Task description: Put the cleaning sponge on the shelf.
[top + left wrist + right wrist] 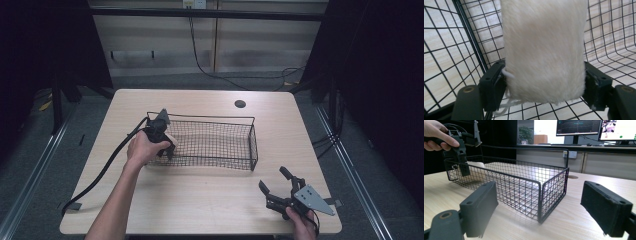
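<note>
A black wire basket (pixel 210 142) stands in the middle of the table. My left gripper (pixel 161 136) reaches down into its left end, shut on a cream furry pad (pixel 544 50) that stands between its jaws just above the basket's mesh floor. From the right gripper view the furry pad (pixel 476 171) shows inside the basket (pixel 524 187) behind the mesh, under the left gripper (pixel 461 157). My right gripper (pixel 277 187) rests near the table's front right corner, open, with nothing between its pads, and points toward the basket.
A round cable hole (pixel 240 104) lies in the table behind the basket. The left gripper's thick black cable (pixel 100 172) trails off the table's left front. Monitors (pixel 579 127) and a cabinet stand beyond the far edge.
</note>
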A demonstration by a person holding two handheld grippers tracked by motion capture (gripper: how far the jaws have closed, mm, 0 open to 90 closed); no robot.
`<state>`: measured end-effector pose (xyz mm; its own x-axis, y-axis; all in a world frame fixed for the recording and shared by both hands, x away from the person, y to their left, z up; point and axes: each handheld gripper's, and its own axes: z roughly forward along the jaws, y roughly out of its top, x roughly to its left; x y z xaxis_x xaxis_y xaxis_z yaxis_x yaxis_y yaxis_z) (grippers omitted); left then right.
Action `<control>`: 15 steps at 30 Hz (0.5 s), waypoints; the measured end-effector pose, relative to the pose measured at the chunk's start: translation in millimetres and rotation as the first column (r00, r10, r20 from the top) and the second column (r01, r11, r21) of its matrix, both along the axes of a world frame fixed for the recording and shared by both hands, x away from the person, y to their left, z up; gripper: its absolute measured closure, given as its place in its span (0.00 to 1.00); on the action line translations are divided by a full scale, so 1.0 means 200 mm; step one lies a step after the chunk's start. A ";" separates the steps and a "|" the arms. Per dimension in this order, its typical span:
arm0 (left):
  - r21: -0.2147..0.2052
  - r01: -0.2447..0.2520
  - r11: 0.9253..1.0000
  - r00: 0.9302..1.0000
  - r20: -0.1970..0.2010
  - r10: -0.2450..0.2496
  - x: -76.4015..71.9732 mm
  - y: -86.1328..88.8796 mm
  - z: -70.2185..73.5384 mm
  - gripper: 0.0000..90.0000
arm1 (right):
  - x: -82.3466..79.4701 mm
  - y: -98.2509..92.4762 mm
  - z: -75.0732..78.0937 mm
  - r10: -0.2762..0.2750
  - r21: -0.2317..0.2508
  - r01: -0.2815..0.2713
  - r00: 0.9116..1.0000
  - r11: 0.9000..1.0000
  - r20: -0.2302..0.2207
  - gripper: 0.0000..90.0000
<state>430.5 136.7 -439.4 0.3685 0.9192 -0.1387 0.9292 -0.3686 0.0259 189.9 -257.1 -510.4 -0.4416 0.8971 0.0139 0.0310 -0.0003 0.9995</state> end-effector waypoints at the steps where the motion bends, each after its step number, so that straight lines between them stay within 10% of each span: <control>1: -0.006 0.006 1.000 1.000 -0.004 -0.006 0.00 0.00 0.00 0.31 | 0.00 0.00 0.00 0.000 0.000 0.000 1.000 1.000 0.000 0.15; 15: -0.023 0.015 1.000 1.000 0.013 -0.014 -0.01 0.02 0.03 0.23 | 0.00 0.00 0.00 0.000 0.000 0.000 1.000 1.000 0.000 0.15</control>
<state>429.2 140.5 -434.2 0.3836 0.9104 -0.1551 0.9233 -0.3812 0.0463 189.9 -257.1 -510.4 -0.4419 0.8969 0.0139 0.0312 -0.0002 0.9995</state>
